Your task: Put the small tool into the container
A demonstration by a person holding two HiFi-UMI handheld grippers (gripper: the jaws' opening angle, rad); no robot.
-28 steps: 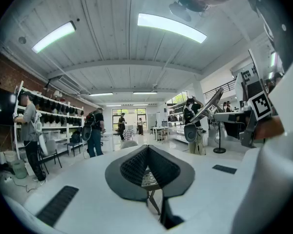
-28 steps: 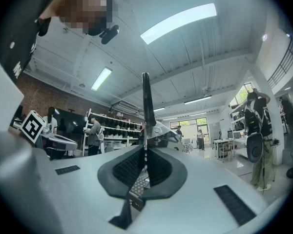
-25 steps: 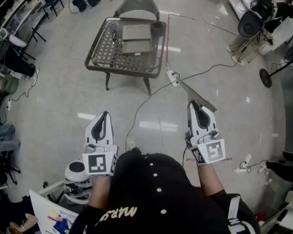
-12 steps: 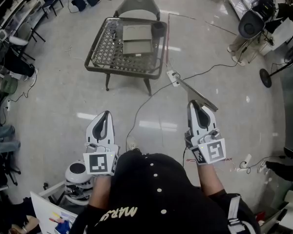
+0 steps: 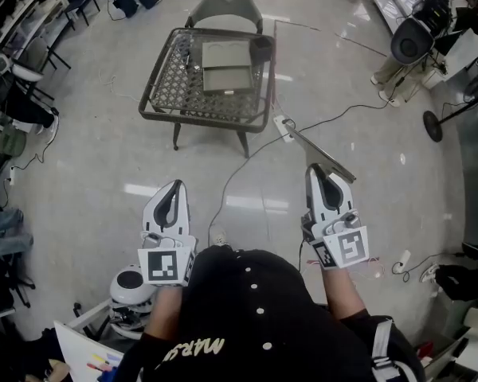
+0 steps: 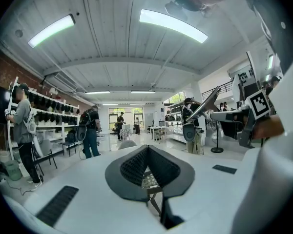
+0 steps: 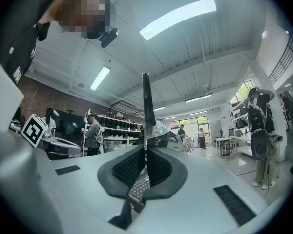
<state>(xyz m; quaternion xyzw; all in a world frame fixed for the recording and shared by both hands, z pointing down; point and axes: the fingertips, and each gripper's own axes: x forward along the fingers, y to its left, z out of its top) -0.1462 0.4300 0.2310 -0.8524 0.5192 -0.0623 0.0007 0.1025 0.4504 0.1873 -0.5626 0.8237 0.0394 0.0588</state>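
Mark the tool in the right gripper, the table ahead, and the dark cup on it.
flat metal tool [image 5: 323, 157], head view, middle of the blade.
table [image 5: 201, 120], head view, near rim.
dark cup [image 5: 260, 48], head view, its side.

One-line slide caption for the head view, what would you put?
The right gripper clamps a flat metal tool, the left gripper shut and empty, both aimed at a mesh table ahead.

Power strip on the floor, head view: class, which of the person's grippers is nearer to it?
Right. The right gripper, shut on a flat metal tool, sits just below and right of the power strip. The left gripper is much farther off, to its lower left.
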